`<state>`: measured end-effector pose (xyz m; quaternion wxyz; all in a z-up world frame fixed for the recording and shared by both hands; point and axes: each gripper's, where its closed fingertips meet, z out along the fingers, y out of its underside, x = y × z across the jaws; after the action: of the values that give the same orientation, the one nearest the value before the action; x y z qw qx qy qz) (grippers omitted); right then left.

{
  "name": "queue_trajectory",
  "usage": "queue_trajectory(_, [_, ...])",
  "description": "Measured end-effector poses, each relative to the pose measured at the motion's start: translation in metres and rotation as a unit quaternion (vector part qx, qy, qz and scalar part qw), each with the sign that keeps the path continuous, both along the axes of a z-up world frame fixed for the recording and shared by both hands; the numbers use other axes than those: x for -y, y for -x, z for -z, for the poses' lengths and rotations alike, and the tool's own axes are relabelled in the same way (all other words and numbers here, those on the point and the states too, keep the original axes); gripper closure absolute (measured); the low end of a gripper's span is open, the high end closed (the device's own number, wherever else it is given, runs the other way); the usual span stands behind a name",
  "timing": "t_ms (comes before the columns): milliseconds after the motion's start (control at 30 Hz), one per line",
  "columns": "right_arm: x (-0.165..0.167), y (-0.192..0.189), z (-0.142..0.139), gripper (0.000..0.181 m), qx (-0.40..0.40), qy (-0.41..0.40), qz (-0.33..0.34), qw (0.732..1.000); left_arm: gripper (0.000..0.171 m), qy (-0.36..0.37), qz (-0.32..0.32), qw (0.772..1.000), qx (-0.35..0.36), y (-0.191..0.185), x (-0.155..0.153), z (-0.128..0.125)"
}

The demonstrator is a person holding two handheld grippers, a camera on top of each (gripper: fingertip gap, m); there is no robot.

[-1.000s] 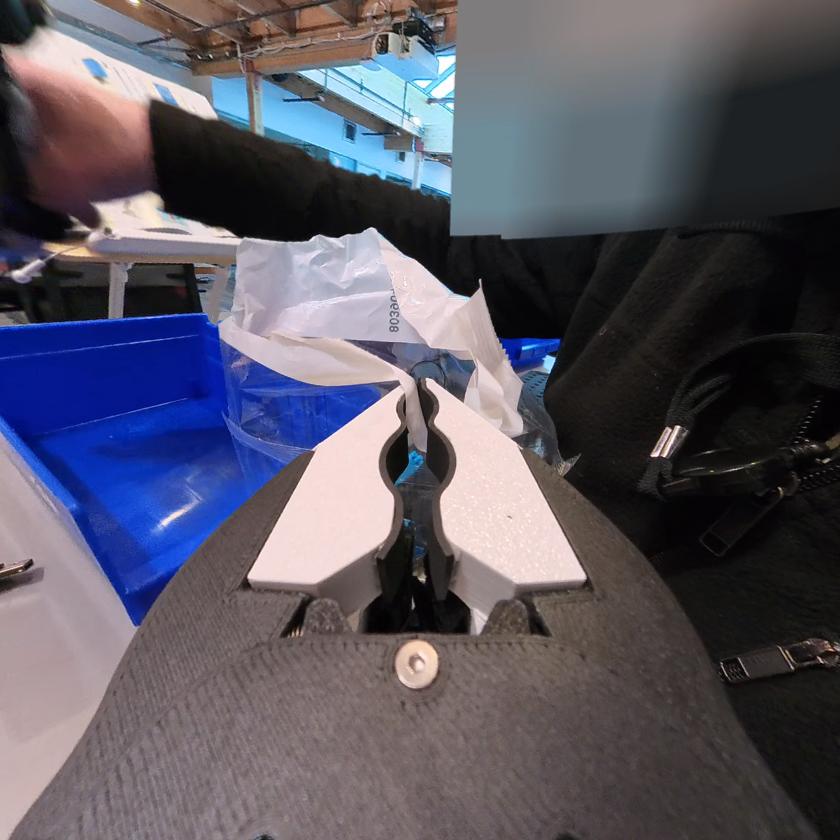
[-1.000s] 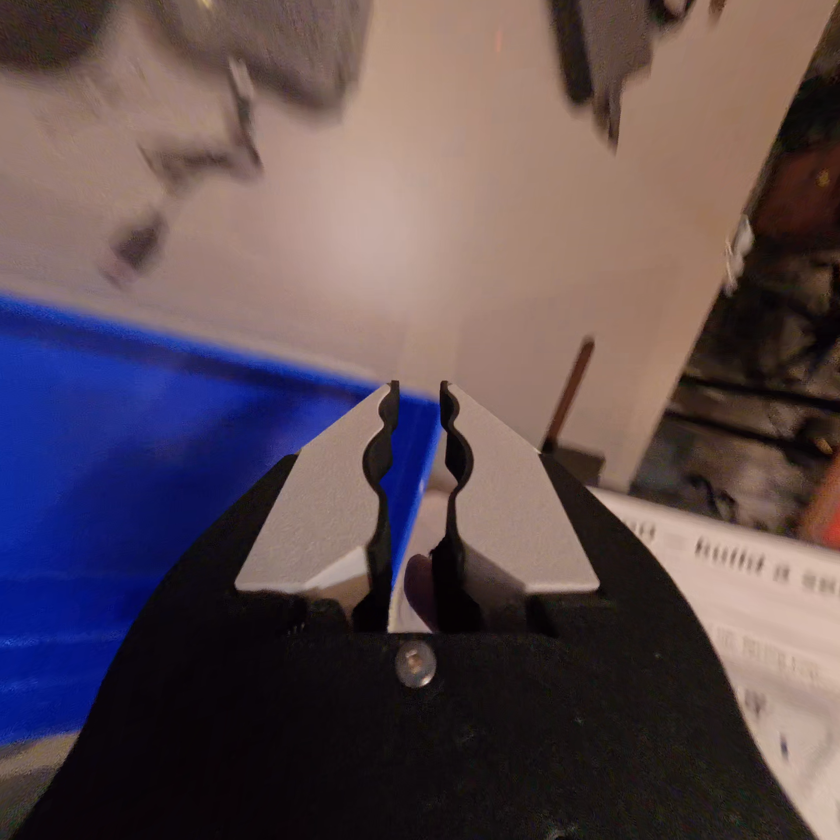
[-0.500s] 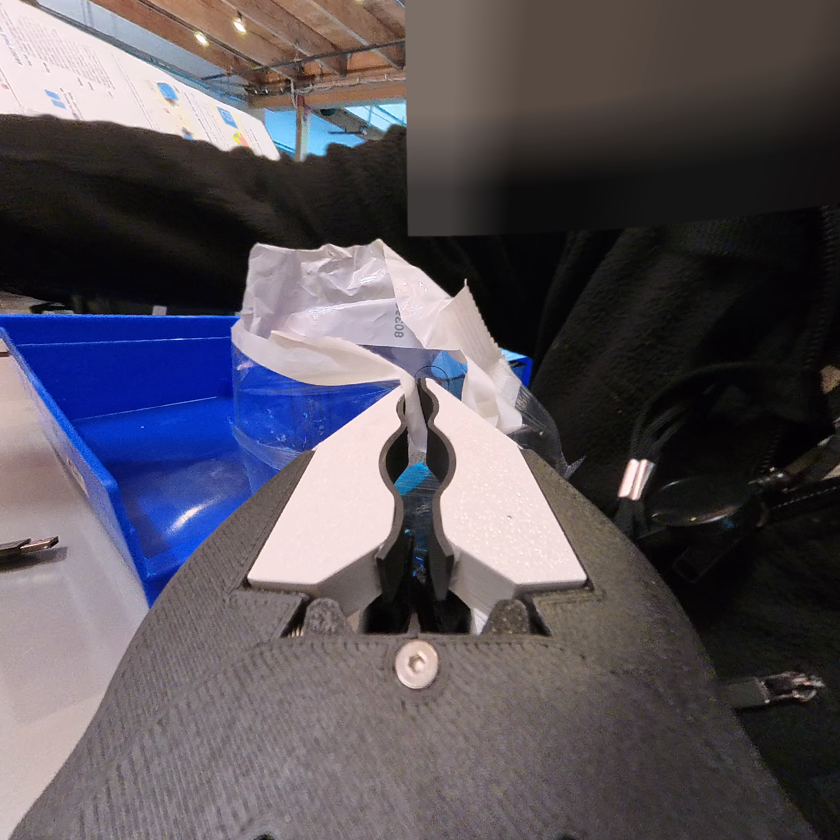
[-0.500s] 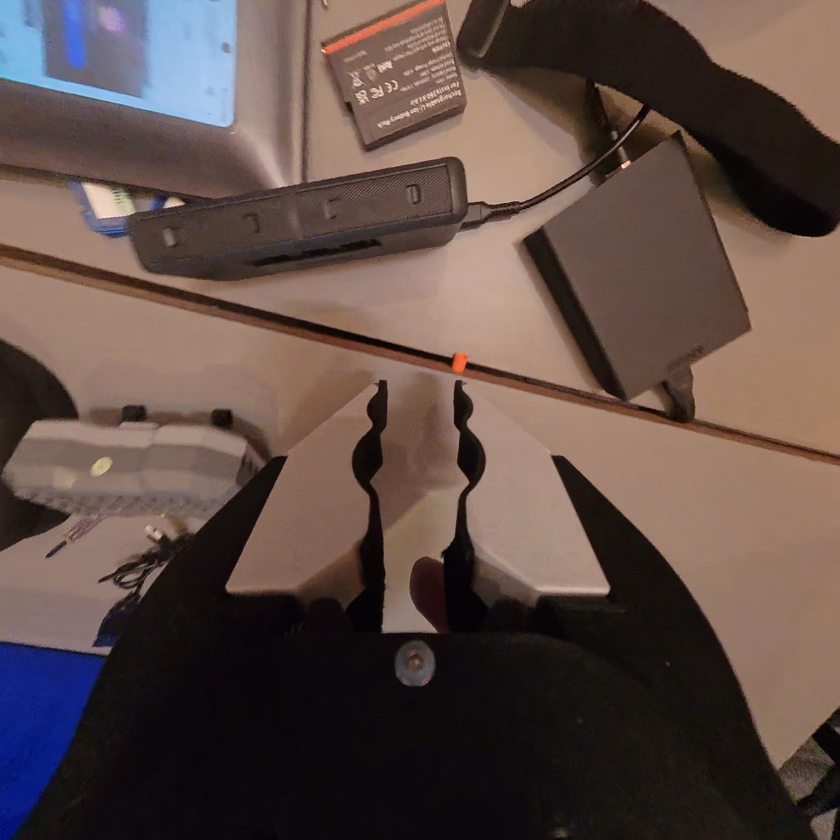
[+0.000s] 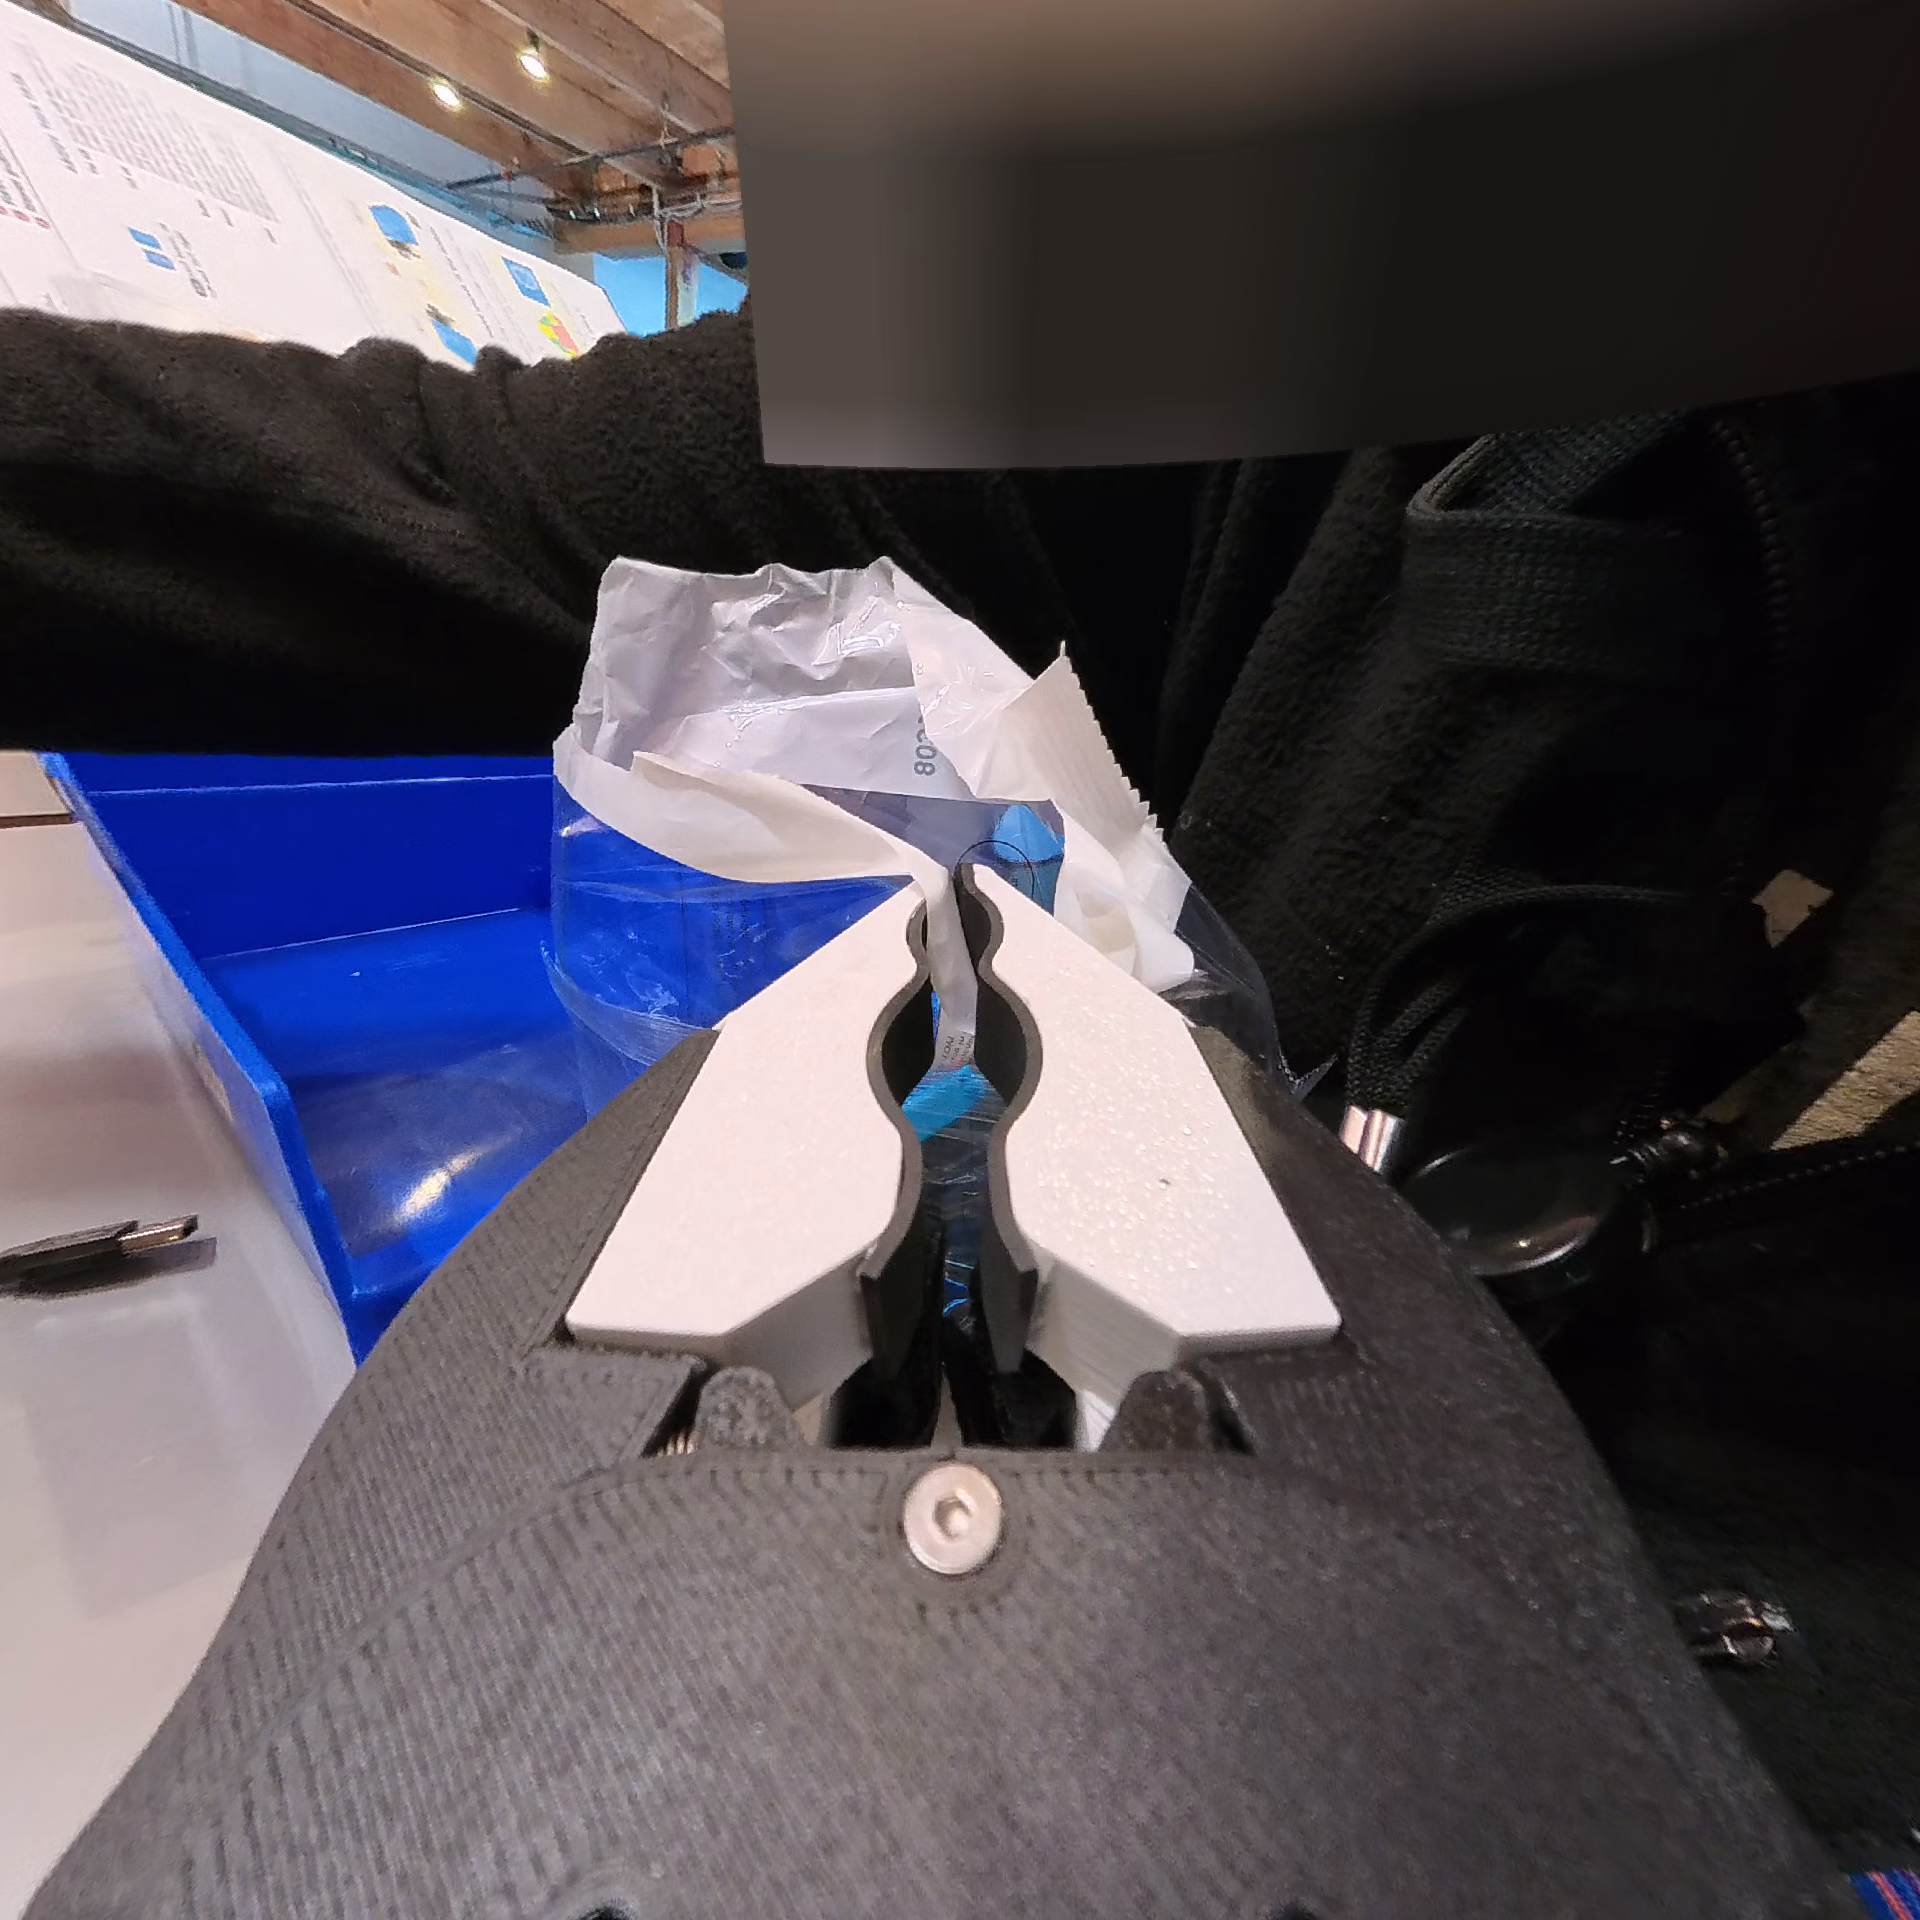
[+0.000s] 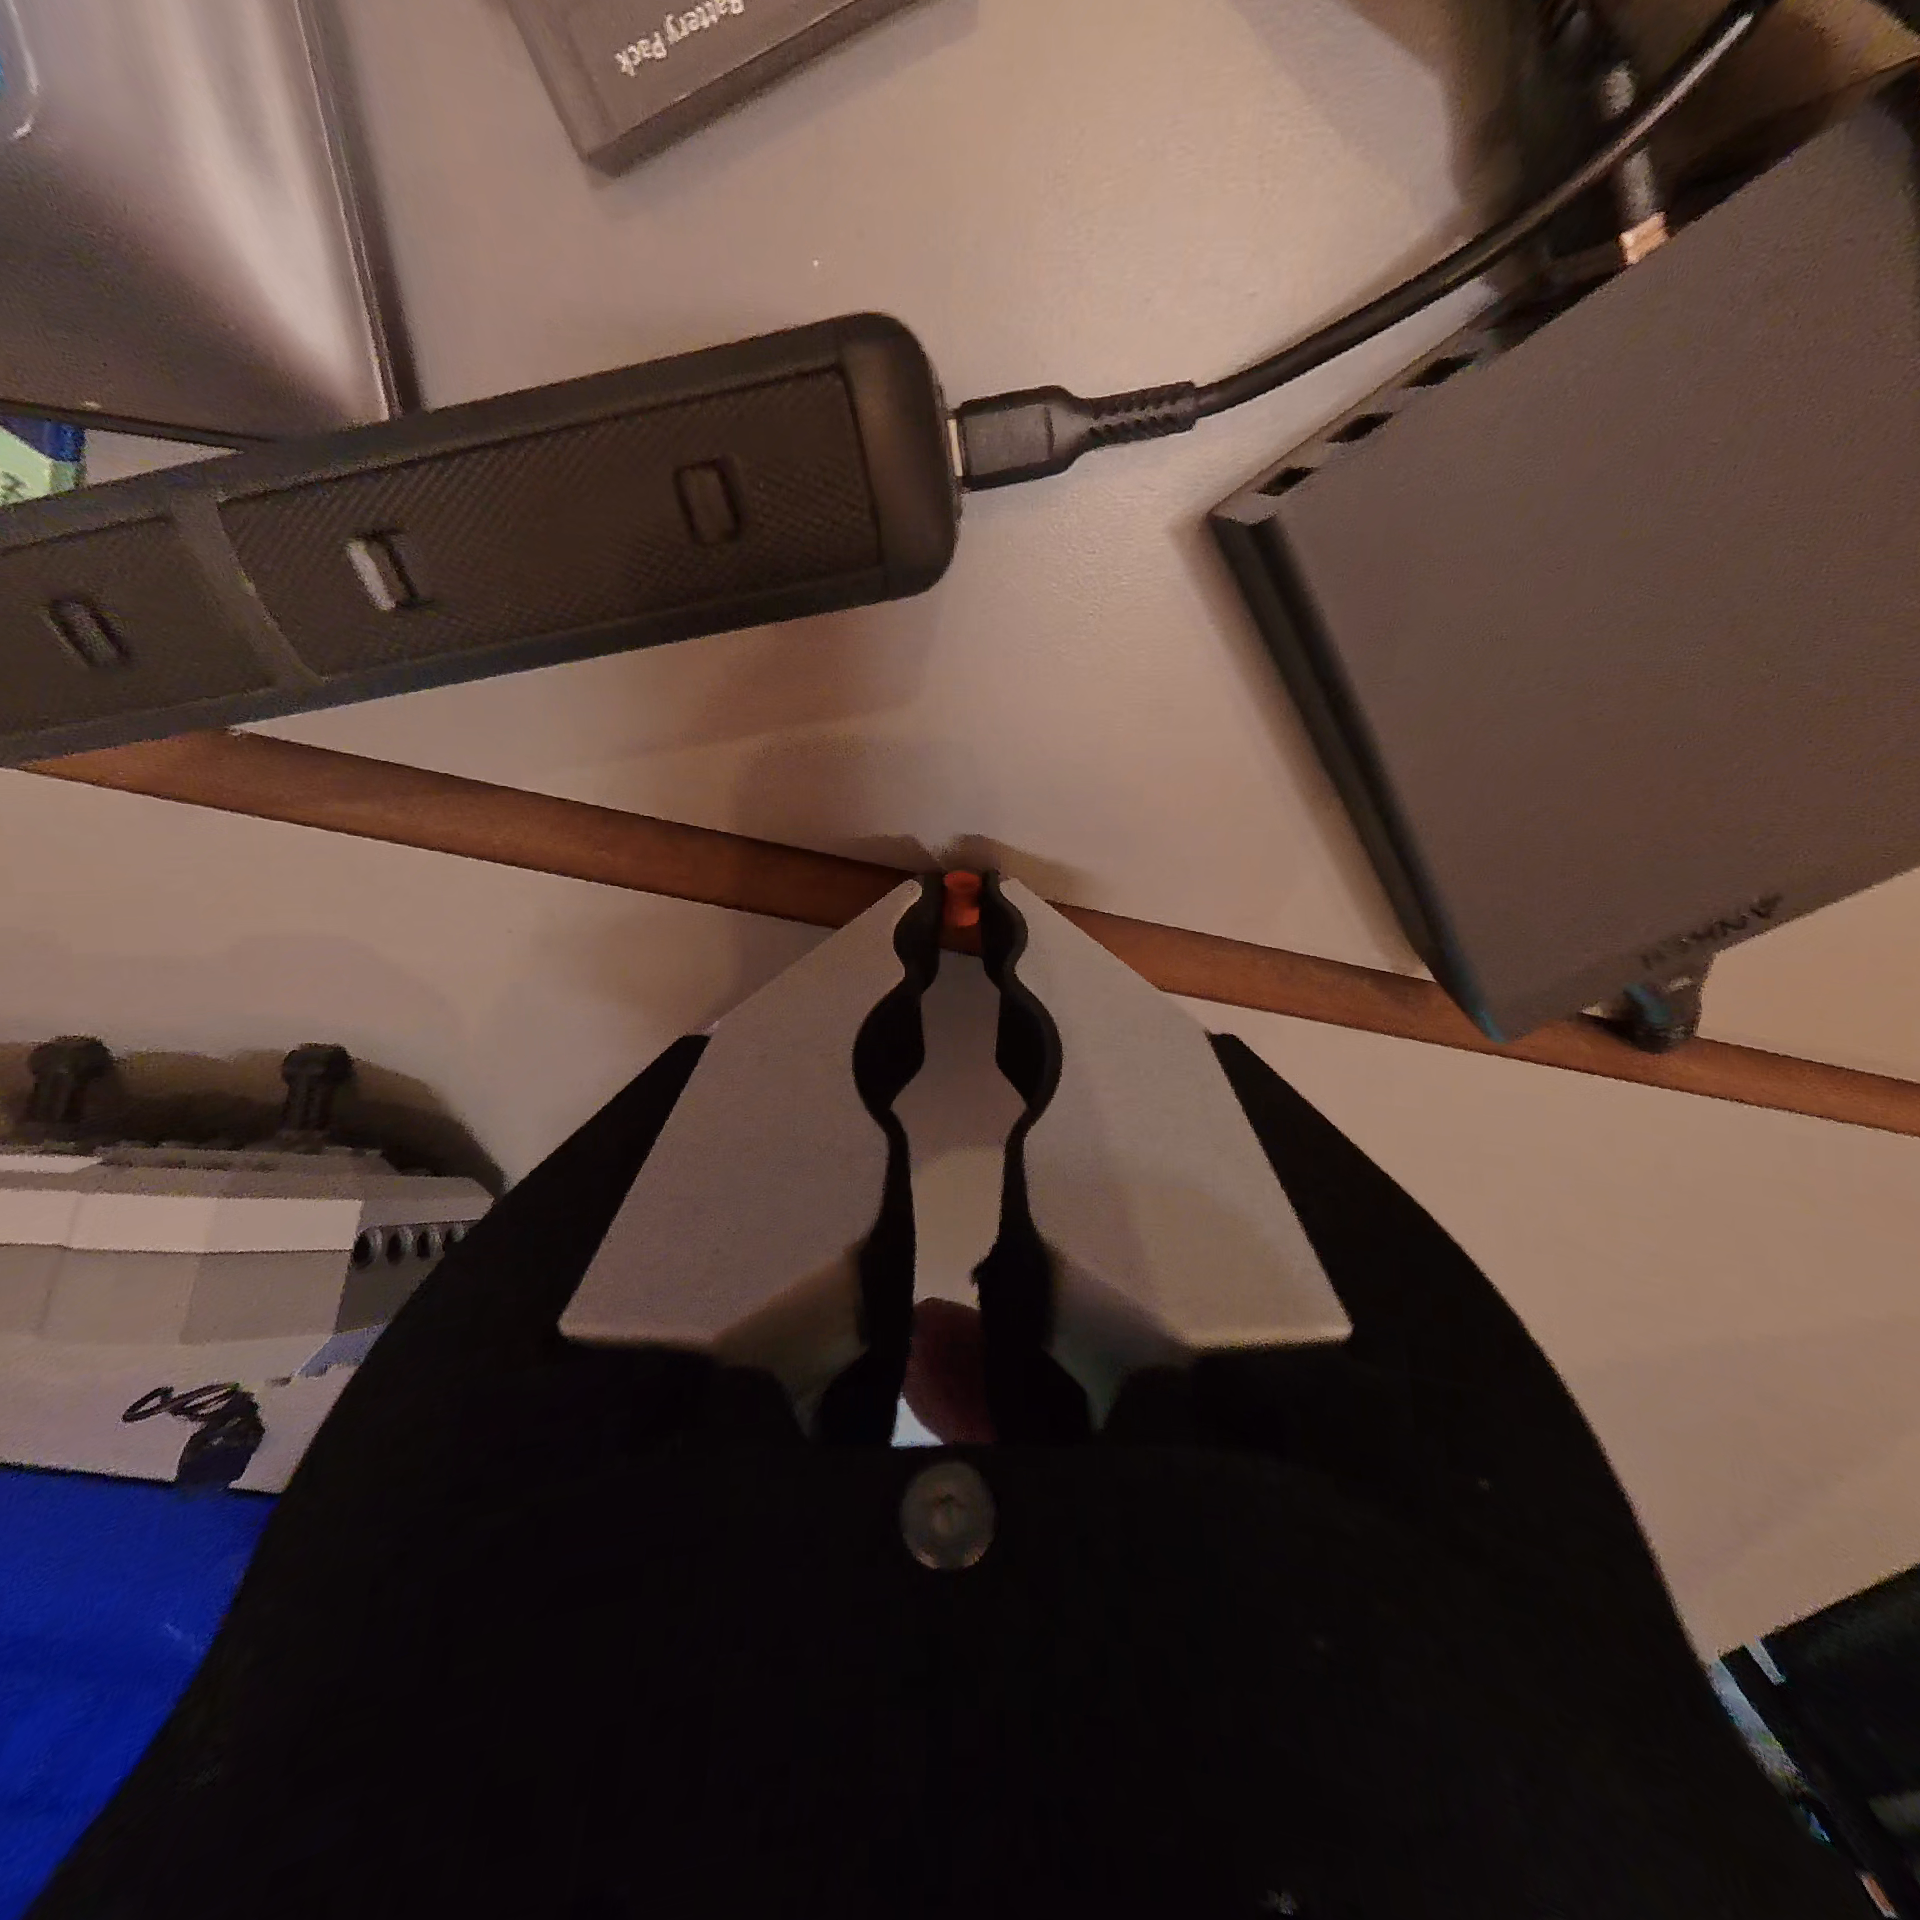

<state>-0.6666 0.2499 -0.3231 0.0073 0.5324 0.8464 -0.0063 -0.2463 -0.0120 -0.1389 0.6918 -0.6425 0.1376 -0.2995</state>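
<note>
My left gripper [image 5: 948, 883] is shut on a strip of a crumpled white paper and clear plastic pouch [image 5: 769, 717]. It holds the pouch up over a blue bin [image 5: 343, 935]. Blue items show inside the pouch. My right gripper [image 6: 962, 894] points down at the table, and its pads are shut on a small orange peg [image 6: 962, 906]. The peg sits at the brown seam [image 6: 520, 821] between two white table tops.
A long black device [image 6: 468, 540] with a plugged-in cable [image 6: 1091, 426], a dark grey flat box [image 6: 1621, 582] and a battery pack [image 6: 707, 62] lie beyond the seam. A grey block [image 6: 208, 1247] is at the left. A person's black sleeve [image 5: 260, 520] crosses behind the pouch. A USB stick [image 5: 104, 1252] lies on the table. The left gripper's tips are roughly 55 cm from the right gripper's. My left tips are about 45 cm from the brown seam [image 6: 520, 821], my right tips only 7 cm.
My right gripper swung from the blue bin to the table, came down to the seam and closed its open jaws on the orange peg. My left gripper kept its hold on the pouch.
</note>
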Motion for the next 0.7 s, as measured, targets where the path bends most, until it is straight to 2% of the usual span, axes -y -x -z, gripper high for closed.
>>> queue_trajectory(100, [-0.005, 0.003, -0.002, 0.178, -0.008, -0.014, -0.005, 1.000, 0.171, 0.001, -0.001, 1.000, -0.002, 0.001, 0.001, 0.000])
queue_trajectory(200, [0.001, 0.016, -0.017, 0.178, -0.052, 0.020, -0.002, 0.998, 0.171, 0.002, -0.003, 1.000, 0.000, 0.002, 0.000, 0.000])
queue_trajectory(300, [0.015, 0.025, -0.048, 0.178, -0.104, 0.078, -0.004, 0.992, 0.171, 0.005, -0.006, 1.000, -0.005, 0.002, -0.001, -0.001])
queue_trajectory(400, [0.037, 0.014, -0.096, 0.177, -0.144, 0.121, -0.030, 0.982, 0.171, 0.007, -0.012, 1.000, -0.014, 0.001, -0.003, -0.004])
queue_trajectory(533, [0.070, -0.046, -0.184, 0.178, -0.195, 0.146, -0.087, 0.966, 0.171, 0.003, -0.001, 1.000, -0.025, -0.008, -0.005, -0.017])
queue_trajectory(633, [0.096, -0.120, -0.251, 0.177, -0.232, 0.164, -0.129, 0.950, 0.171, -0.011, 0.009, 0.999, -0.043, -0.021, -0.006, -0.030])
queue_trajectory(700, [0.107, -0.176, -0.286, 0.177, -0.249, 0.162, -0.149, 0.943, 0.171, -0.016, 0.010, 0.998, -0.064, -0.028, -0.009, -0.038])
